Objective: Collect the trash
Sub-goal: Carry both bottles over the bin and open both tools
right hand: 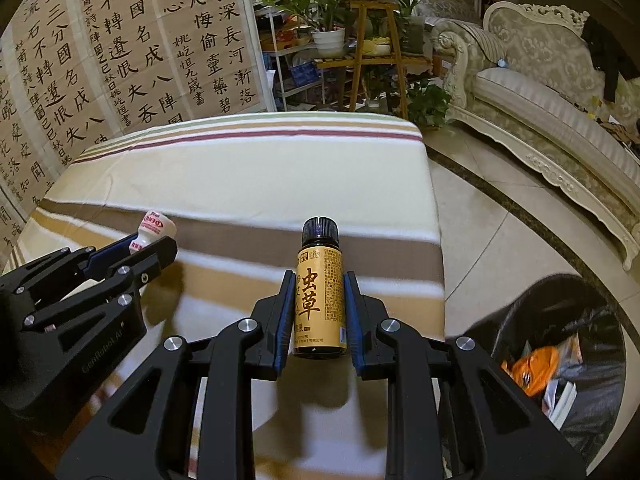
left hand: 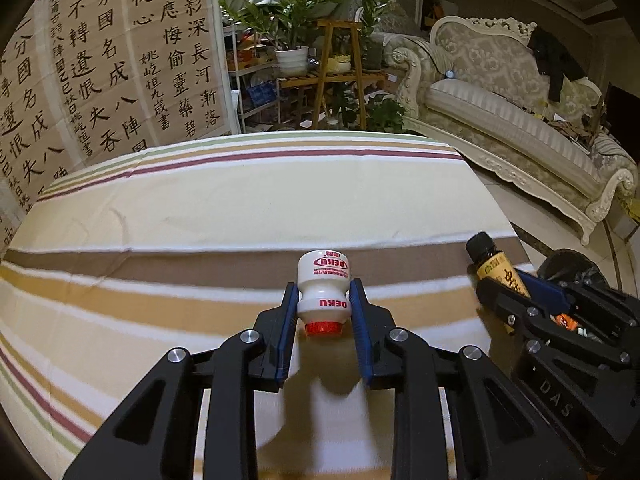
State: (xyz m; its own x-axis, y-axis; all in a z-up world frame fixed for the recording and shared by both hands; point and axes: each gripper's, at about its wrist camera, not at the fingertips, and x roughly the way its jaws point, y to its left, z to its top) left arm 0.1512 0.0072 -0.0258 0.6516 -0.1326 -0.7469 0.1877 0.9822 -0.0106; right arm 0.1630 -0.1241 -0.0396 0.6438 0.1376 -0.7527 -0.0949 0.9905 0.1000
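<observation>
Left fingers (left hand: 323, 300): closed on white bottle (left hand: 324, 288), held cap toward me.
Right fingers (right hand: 316, 292): closed on amber bottle (right hand: 320, 300), upright over bench (right hand: 240, 184).
Bin (right hand: 560, 344): lower right, nearer my right.

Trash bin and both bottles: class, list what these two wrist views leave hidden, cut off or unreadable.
- Trash bin, right wrist view: cut off by the frame edge and the right hand-held gripper; most of its contents are hidden.
- White bottle, left wrist view: small print under the logo is too small to read.
- Amber bottle, right wrist view: its sides are covered by the pads; in the left wrist view it is blurred.
</observation>
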